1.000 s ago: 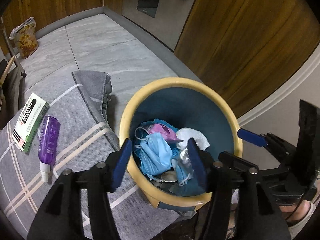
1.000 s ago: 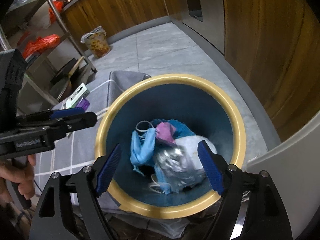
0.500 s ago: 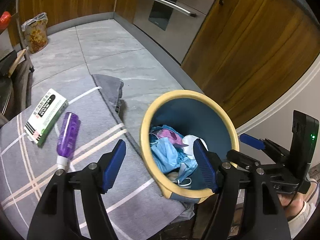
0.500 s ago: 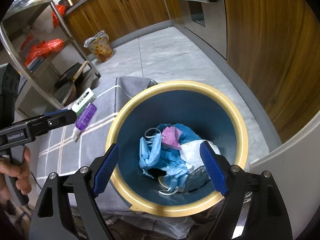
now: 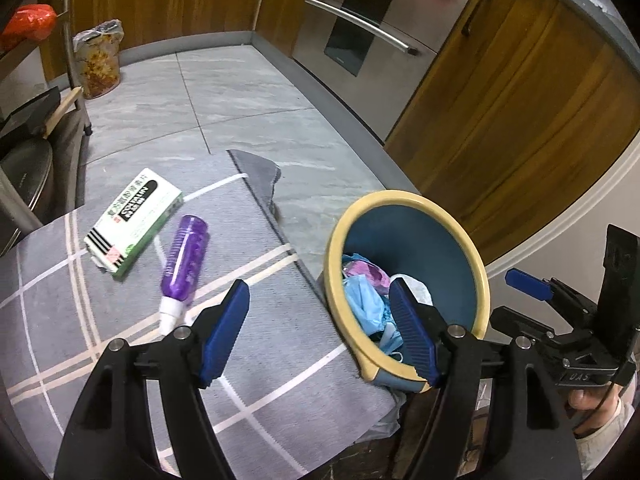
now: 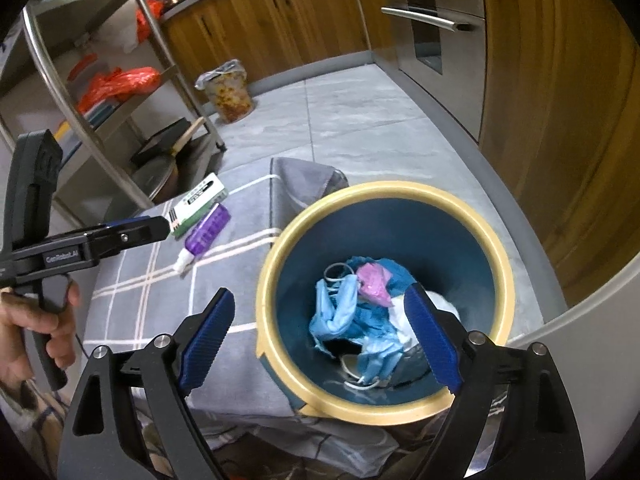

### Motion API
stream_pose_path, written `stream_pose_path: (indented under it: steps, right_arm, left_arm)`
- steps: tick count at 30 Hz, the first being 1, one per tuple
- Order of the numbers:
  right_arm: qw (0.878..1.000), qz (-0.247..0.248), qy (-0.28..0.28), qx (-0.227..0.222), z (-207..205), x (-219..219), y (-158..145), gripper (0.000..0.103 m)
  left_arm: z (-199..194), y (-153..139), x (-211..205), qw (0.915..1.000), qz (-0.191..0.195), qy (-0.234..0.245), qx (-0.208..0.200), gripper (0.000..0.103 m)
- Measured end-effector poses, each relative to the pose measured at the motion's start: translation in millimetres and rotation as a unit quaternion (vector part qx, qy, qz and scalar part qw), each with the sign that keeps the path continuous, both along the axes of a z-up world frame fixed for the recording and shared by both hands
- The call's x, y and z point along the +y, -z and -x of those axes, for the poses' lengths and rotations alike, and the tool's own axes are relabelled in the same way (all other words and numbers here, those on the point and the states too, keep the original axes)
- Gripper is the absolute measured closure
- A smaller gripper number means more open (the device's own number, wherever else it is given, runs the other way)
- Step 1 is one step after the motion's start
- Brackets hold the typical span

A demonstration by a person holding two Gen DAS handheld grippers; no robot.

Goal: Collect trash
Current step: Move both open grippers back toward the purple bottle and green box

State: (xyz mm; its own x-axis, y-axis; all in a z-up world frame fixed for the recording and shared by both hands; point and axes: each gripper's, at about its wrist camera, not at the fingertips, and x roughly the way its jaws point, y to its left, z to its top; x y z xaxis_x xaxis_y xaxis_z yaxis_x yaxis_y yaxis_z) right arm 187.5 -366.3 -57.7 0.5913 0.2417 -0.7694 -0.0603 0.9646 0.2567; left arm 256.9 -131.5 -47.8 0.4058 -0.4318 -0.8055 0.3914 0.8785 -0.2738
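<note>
- Left hand-held gripper [image 5: 320,332] hangs over the near edge of the desk [image 5: 120,360], jaws wide apart and just been opening, nothing between the blue pads.
- Right hand-held gripper [image 6: 320,342] is above the bin [image 6: 496,264], jaws also spread wide and just been opening, gripping nothing; its left pad is over the cloth, its right pad over the bin's inside.
- The bin, blue with a cream rim, sits at the desk's edge, just right of the left hand-held gripper's right finger.
- Trash in the bin: crumpled blue face masks [image 6: 340,312], a pink mask [image 6: 374,284] on top, white paper [image 5: 416,288] beside them.
- Still on the desk, ahead and left of the left hand-held gripper: a purple spray bottle [image 5: 185,258] lying on its side, white nozzle pointing towards the gripper.
- Just beyond the bottle, a green-and-white box [image 5: 134,224] lying flat, close beside it.
- A grey cloth with white stripes [image 5: 260,280] covers the desk, one corner folded over at the far edge.
- In the right wrist view a hand [image 6: 24,344] holds the left hand-held gripper's handle at the left.
- Far across the tiled floor [image 5: 224,92], a lined waste bin [image 5: 100,62] stands by the wooden cabinets.
</note>
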Motion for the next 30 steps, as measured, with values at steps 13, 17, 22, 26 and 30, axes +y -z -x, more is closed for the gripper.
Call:
stream_pose_path:
  steps: [13,17,22,26,30]
  right_arm:
    - [1.0,-0.009,-0.014,0.005,-5,20,6,0.016]
    - [1.0,-0.008,-0.021,0.007,-6,25,8,0.016]
    - [1.0,-0.011,-0.026,0.008,-6,29,8,0.016]
    - [0.999,-0.009,-0.03,0.01,-6,32,10,0.016]
    - [0.999,-0.01,-0.032,0.01,-7,34,10,0.016]
  left_arm:
    - [6,-2,36,0.9997,0.0,-0.024,-0.002,0.032]
    - [8,-2,44,0.9996,-0.003,-0.027,-0.003,0.032]
    - [8,-3,51,0.9994,-0.001,-0.035,-0.002,0.032]
    - [9,-2,54,0.9994,-0.003,-0.034,-0.002,0.032]
    - [11,-2,55,0.9994,-0.004,-0.033,-0.003,0.032]
